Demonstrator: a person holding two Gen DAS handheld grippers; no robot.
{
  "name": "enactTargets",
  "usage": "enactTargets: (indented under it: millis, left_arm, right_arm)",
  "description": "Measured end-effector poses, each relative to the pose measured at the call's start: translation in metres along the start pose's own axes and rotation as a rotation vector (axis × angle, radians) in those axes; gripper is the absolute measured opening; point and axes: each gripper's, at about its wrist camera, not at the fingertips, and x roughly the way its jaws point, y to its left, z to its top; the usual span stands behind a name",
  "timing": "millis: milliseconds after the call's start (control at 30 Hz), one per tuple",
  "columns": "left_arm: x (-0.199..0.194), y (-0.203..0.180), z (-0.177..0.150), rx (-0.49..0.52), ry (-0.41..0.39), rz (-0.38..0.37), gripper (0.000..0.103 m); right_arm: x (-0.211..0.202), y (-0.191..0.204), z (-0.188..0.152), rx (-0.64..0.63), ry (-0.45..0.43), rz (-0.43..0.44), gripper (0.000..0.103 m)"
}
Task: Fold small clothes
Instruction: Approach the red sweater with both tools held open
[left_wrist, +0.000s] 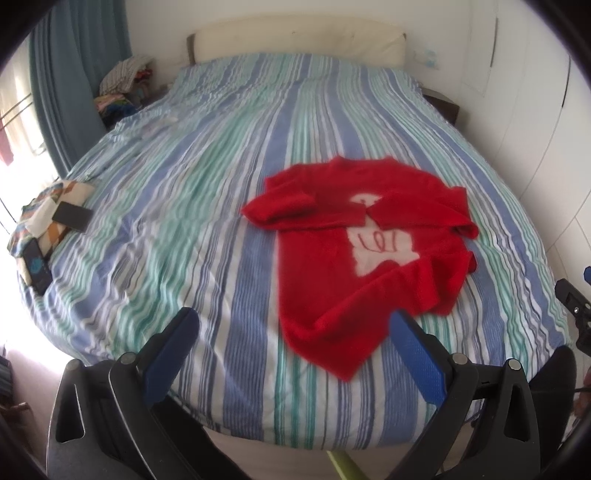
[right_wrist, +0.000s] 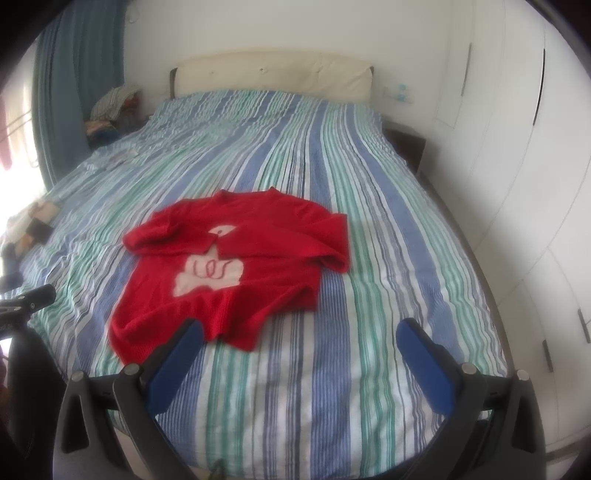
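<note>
I see a fuzzy, matt red knit sweater (left_wrist: 373, 258) with a paler, soft-looking patch on its front, lying on a bed (left_wrist: 207, 206) covered in wrinkled, striped woven cloth. My left gripper (left_wrist: 293, 328) and right gripper (right_wrist: 301, 334) show matt black plastic arms, dimpled blue pads (left_wrist: 421, 354) and dull metal pins.

a red sweater (left_wrist: 369, 258) with a white, perhaps bird-shaped, motif is seen on a bedcover (left_wrist: 207, 206) striped blue, green and white; blue-padded fingers (right_wrist: 177, 354) are seen.
</note>
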Motion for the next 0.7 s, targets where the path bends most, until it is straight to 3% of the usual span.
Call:
enactTargets:
  millis: [700]
  left_arm:
    - [0.017, -0.002, -0.002, 0.011, 0.035, 0.027, 0.103]
  right_arm:
    - [0.005, 0.004, -0.006, 0.015, 0.015, 0.008, 0.103]
